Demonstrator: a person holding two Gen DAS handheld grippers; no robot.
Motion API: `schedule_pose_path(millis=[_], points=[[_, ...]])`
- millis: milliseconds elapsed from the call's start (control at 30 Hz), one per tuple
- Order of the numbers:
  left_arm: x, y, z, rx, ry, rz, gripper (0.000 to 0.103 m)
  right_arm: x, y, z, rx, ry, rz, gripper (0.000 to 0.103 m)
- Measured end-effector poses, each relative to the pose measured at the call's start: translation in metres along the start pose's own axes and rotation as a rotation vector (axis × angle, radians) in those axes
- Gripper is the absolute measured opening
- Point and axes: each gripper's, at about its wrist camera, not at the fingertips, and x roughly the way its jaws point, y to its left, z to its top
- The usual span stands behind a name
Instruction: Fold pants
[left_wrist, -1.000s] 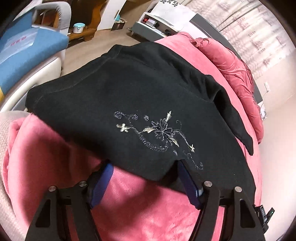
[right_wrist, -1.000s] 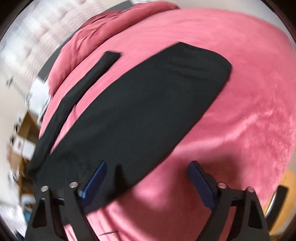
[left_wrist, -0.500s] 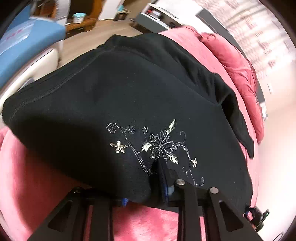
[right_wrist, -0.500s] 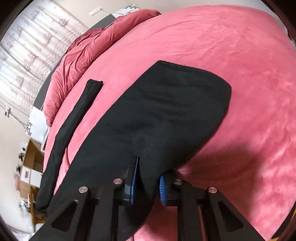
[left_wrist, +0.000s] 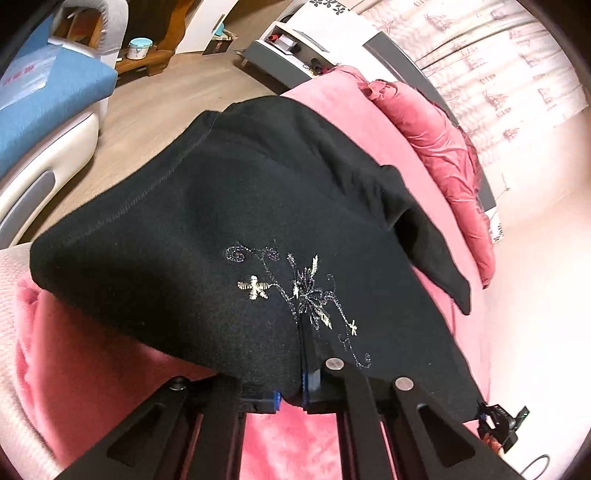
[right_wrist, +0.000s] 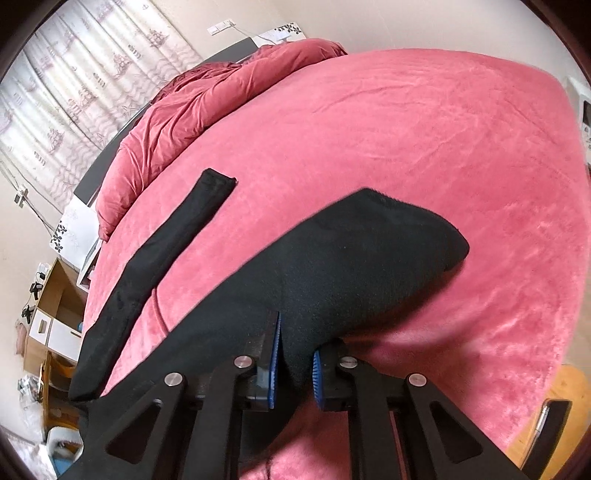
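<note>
**Black fleece pinched at both ends**

Black pants (left_wrist: 229, 229) lie spread on the pink bed (right_wrist: 424, 147), and I have both grippers clamped on them. My left gripper (left_wrist: 291, 384) is closed on the near edge of the cloth, just below the silver flower embroidery (left_wrist: 303, 291), with fabric bunched between its blue pads. My right gripper (right_wrist: 295, 369) is likewise closed on a pinch of the pants; ahead of it the wide leg runs forward to a rounded hem, and ahead and to its left a narrow black strip (right_wrist: 159, 266) of the garment lies flat on the blanket.

I judge this to be the start of a fold: edge gripped, cloth beginning to lift. Next I would need to raise both ends together and carry them forward over the rest, keeping the tension even so the soft fabric does not sag or drag the plush blanket.

Beyond the left gripper I see a bunched red quilt (left_wrist: 443, 155), patterned curtains (left_wrist: 498, 74), wooden floor (left_wrist: 155, 107) and a blue-cushioned seat (left_wrist: 48, 99) far to the left.
</note>
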Motion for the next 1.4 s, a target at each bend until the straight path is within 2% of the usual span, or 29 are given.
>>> schedule_pose_path(millis=[100, 233, 300, 367, 400, 467, 500, 533, 633, 700, 767, 833, 967, 1033, 1100, 1167, 1200, 1267, 1300, 1367, 1400], points=[[-0.012, 0.003, 0.0, -0.01, 0.003, -0.016, 0.006, -0.011, 0.0, 0.001, -0.008, -0.006, 0.012, 0.014], [-0.024, -0.001, -0.006, 0.033, 0.007, -0.005, 0.006, -0.025, -0.004, -0.005, -0.034, -0.004, 0.012, 0.014], [-0.022, -0.002, -0.013, 0.081, 0.026, 0.036, 0.006, -0.025, -0.01, -0.013, -0.045, 0.008, -0.007, 0.014], [-0.01, -0.007, -0.021, 0.165, 0.063, 0.121, 0.01, -0.015, -0.019, -0.021, -0.054, 0.059, -0.035, 0.014], [-0.004, -0.008, -0.025, 0.19, 0.08, 0.159, 0.012, -0.006, -0.027, -0.027, -0.042, 0.112, -0.044, 0.018], [0.001, -0.009, -0.032, 0.205, 0.102, 0.177, 0.016, 0.002, -0.038, -0.035, -0.025, 0.163, -0.055, 0.022], [0.0, -0.011, -0.036, 0.215, 0.108, 0.181, 0.018, 0.001, -0.044, -0.038, -0.021, 0.167, -0.075, 0.03], [-0.003, -0.013, -0.039, 0.222, 0.104, 0.177, 0.021, -0.002, -0.048, -0.04, -0.019, 0.157, -0.091, 0.035], [-0.03, -0.03, -0.052, 0.296, 0.01, 0.097, 0.028, -0.026, -0.057, -0.04, -0.03, 0.067, -0.14, 0.036], [-0.043, -0.044, -0.056, 0.36, -0.048, 0.077, 0.03, -0.041, -0.058, -0.036, -0.054, 0.012, -0.159, 0.036], [-0.045, -0.058, -0.053, 0.389, -0.071, 0.046, 0.036, -0.046, -0.053, -0.028, -0.079, -0.017, -0.158, 0.038], [-0.035, -0.069, -0.044, 0.361, -0.042, -0.002, 0.037, -0.042, -0.041, -0.018, -0.094, -0.024, -0.133, 0.047], [-0.007, -0.087, -0.024, 0.246, 0.018, -0.049, 0.037, -0.012, -0.01, 0.0, -0.098, 0.012, -0.057, 0.05], [0.001, -0.089, -0.029, 0.235, 0.063, -0.003, 0.037, 0.011, 0.009, 0.01, -0.093, 0.053, -0.006, 0.05], [-0.008, -0.082, -0.038, 0.251, 0.099, 0.043, 0.037, 0.038, 0.033, 0.022, -0.112, 0.089, 0.021, 0.05], [-0.028, -0.064, -0.047, 0.241, 0.077, 0.134, 0.037, 0.064, 0.054, 0.033, -0.129, 0.111, 0.038, 0.052], [-0.042, -0.049, -0.05, 0.203, 0.046, 0.203, 0.037, 0.079, 0.063, 0.041, -0.135, 0.121, 0.048, 0.054], [-0.066, -0.026, -0.049, 0.096, -0.015, 0.281, 0.037, 0.107, 0.077, 0.055, -0.126, 0.143, 0.067, 0.056], [-0.082, -0.015, -0.048, 0.018, -0.073, 0.307, 0.037, 0.124, 0.084, 0.063, -0.115, 0.152, 0.067, 0.056], [-0.091, -0.019, -0.041, -0.014, -0.13, 0.27, 0.037, 0.152, 0.096, 0.079, -0.086, 0.158, 0.06, 0.056], [-0.089, -0.03, -0.036, 0.002, -0.145, 0.226, 0.037, 0.164, 0.102, 0.087, -0.071, 0.158, 0.066, 0.056]])
